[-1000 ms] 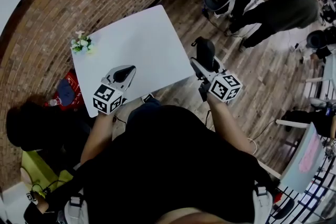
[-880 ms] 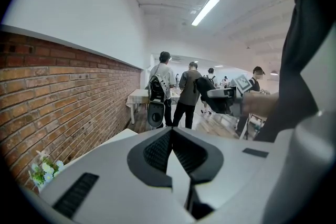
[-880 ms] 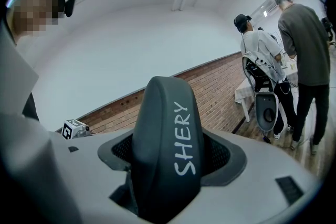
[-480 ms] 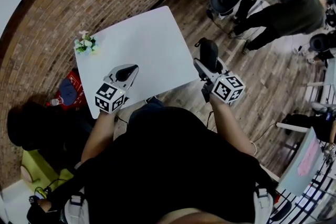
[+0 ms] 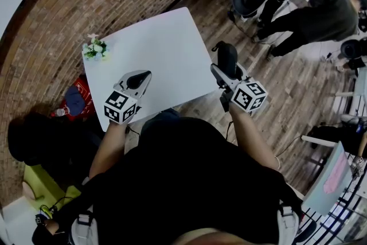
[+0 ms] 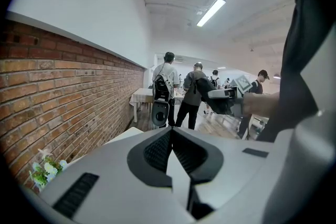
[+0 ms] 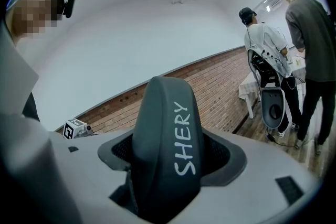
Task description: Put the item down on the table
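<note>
The dark case (image 7: 167,149) with SHERY lettered on it sits pinched between the fingers (image 7: 223,153) of the right gripper (image 5: 225,69), its rounded end sticking well out past their tips. So it's up in the air, gripped, not yet on anything.

And over the last second? Almost nothing! The right gripper has drifted only a touch and holds level; no descent has begun. Below those fingers is wooden floor (image 5: 269,86), not tabletop. The white table (image 5: 155,43) lies off to the left of the fingertips, its right edge just beside them. My read: the put-down is still ahead, and the case needs carrying left over that edge before it can be lowered.

The left gripper (image 5: 136,81) hasn't budged either. Its fingers (image 6: 156,152) are pressed together with nothing between them, hanging over the near part of the table.

Beyond the left fingertips, at the table's far left corner, stands a small bunch of flowers (image 5: 94,49), well apart from any likely landing spot. People stand further off, past the right fingertips.
</note>
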### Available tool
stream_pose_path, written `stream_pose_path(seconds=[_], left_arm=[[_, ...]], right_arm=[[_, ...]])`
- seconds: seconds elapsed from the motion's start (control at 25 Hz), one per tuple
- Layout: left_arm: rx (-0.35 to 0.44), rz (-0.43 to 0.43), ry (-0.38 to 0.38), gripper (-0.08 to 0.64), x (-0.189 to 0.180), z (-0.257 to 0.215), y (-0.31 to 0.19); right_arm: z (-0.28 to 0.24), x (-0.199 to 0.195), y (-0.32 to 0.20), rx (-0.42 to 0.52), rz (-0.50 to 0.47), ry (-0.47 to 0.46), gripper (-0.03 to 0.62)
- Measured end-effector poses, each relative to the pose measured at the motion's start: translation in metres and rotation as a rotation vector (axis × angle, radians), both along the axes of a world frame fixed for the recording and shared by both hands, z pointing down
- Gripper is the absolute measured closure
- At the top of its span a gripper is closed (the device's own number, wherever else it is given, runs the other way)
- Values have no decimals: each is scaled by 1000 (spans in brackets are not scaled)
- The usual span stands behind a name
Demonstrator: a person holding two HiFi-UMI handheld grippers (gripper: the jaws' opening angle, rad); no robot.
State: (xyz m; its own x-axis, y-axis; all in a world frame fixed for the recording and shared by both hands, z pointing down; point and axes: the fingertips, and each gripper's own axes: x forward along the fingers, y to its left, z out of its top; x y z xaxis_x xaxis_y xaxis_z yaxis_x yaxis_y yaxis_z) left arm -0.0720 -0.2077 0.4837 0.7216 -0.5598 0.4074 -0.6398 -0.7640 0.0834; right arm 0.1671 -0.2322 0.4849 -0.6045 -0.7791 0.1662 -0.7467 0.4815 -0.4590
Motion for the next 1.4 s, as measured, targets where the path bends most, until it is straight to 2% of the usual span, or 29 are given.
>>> stream_pose_path(seconds=[0.76,1.4], left_arm=[[-18,-18,13,549,-24,9,-35],[-35,-15,16,549,-25,17,-38]], right_arm=[[6,-31,-37,-20,-29,-5,244],[28,-39,-45,-63,-42,22,244]])
